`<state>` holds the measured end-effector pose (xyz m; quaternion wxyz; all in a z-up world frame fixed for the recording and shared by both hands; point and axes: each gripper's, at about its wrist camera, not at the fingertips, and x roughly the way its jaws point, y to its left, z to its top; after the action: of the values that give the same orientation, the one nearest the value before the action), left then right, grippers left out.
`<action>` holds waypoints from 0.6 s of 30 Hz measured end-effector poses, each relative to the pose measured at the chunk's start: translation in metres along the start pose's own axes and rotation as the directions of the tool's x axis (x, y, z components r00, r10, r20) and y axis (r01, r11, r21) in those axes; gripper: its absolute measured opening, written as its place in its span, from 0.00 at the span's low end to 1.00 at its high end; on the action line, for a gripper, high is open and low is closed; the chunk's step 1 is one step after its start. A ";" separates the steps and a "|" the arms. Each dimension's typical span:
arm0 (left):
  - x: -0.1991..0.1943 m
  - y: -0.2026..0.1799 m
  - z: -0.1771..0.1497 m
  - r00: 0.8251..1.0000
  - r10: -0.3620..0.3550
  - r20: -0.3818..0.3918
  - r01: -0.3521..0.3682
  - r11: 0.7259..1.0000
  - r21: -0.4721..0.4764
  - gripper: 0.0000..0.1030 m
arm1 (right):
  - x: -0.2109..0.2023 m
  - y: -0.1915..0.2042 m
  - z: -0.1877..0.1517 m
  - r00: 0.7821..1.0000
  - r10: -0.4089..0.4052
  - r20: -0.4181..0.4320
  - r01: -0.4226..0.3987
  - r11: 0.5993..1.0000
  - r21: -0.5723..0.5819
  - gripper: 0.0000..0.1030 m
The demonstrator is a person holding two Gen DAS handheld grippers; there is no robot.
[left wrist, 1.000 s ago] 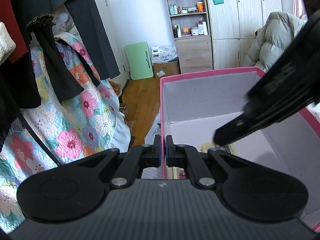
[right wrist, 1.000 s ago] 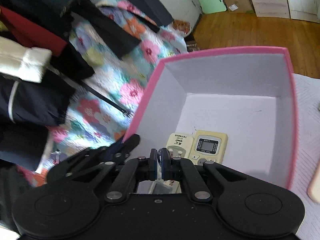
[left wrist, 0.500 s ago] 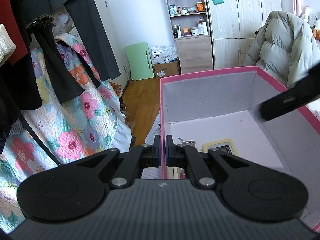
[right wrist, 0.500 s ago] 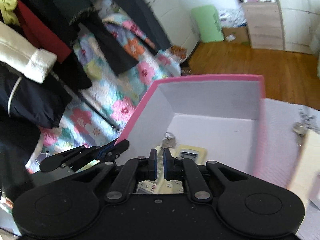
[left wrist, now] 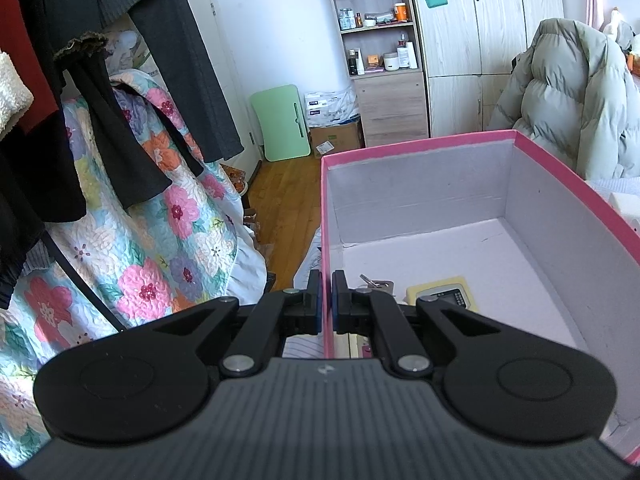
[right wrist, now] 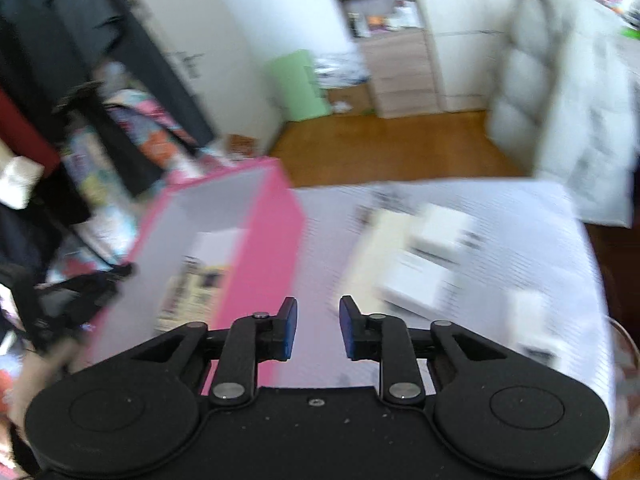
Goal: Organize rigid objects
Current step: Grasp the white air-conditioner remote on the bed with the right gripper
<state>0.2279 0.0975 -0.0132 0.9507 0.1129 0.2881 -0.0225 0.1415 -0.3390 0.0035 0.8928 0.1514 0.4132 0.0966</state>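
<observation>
Left tool (left wrist: 327, 298) is clamped on the near left wall of the pink box (left wrist: 420, 148), one finger outside and one inside the rim. Right tool (right wrist: 318, 328) has its fingers apart with nothing between them, held over the surface (right wrist: 520, 248) just right of the box (right wrist: 276, 232); that view is blurred.

Inside the box, on its pale grey floor near the left tool, lie a bunch of keys (left wrist: 376, 282) and, just beside it, a yellowish remote control (left wrist: 440, 294) with a small screen; its lettering is too small to read. More flat items lie at the near end of the box, mostly hidden behind the tool.

Right of the box, on the white striped cloth that covers the surface, several white boxes (right wrist: 432, 256) lie close together, too smeared to make out labels.

Around them is a bedroom: a floral quilt (left wrist: 132, 240) with dark clothes (left wrist: 160, 60) hanging over it on the left, wooden floor (left wrist: 286, 196), a green folding board (left wrist: 282, 122) leaning on the wall, a shelf unit (left wrist: 376, 20) with bottles and jars, pale wardrobe doors, and a grey puffer jacket (left wrist: 568, 100) at the right
</observation>
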 end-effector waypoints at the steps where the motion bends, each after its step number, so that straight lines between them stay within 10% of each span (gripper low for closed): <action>1: 0.000 0.000 0.000 1.000 0.000 0.000 0.000 1.000 0.001 0.04 | 0.000 -0.008 -0.006 0.999 -0.032 -0.005 0.032 0.999 0.007 0.31; 18: -0.001 -0.003 0.002 1.000 0.011 0.000 -0.011 1.000 0.024 0.04 | 0.042 -0.065 -0.054 0.888 -0.454 -0.070 0.450 0.891 -0.061 0.62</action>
<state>0.2273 0.0943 -0.0117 0.9493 0.1259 0.2874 -0.0209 0.1299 -0.3768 -0.0818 0.8759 0.0280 0.4714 -0.0988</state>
